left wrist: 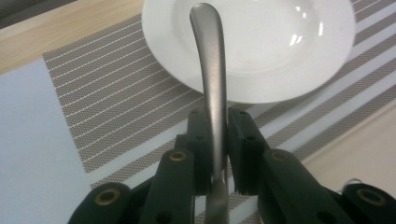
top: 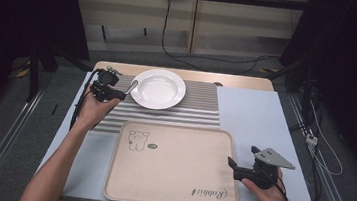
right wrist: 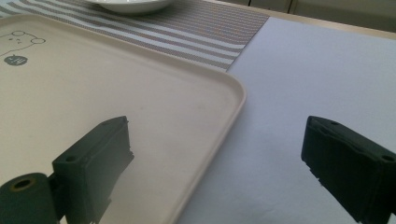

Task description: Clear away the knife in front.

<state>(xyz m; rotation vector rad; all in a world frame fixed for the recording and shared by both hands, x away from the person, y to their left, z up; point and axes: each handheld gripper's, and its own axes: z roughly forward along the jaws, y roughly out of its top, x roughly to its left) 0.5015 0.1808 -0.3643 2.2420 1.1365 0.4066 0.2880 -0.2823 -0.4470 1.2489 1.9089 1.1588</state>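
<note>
My left gripper [top: 118, 92] [left wrist: 217, 140] is shut on the handle of a steel utensil [left wrist: 211, 70] [top: 131, 86], which points toward the white deep plate [top: 158, 89] [left wrist: 261, 42] and overlaps its left rim. Its working end is hidden behind the jaws. The plate rests on a striped placemat [top: 185, 112] [left wrist: 116, 107]. My right gripper [top: 240, 160] [right wrist: 217, 163] stands open at the right edge of the beige tray [top: 174, 165] [right wrist: 93, 93]. One of its jaws is over the tray, the other over the pale blue table cover [right wrist: 303, 93], and nothing is between them.
The tray bears a bear drawing [top: 138, 140] and the word Rabbit [top: 209, 192]. The blue cover [top: 265, 119] spreads to the right of the placemat. The wooden table edge [top: 184, 74] runs behind the plate, with cables [top: 211, 58] on the floor beyond.
</note>
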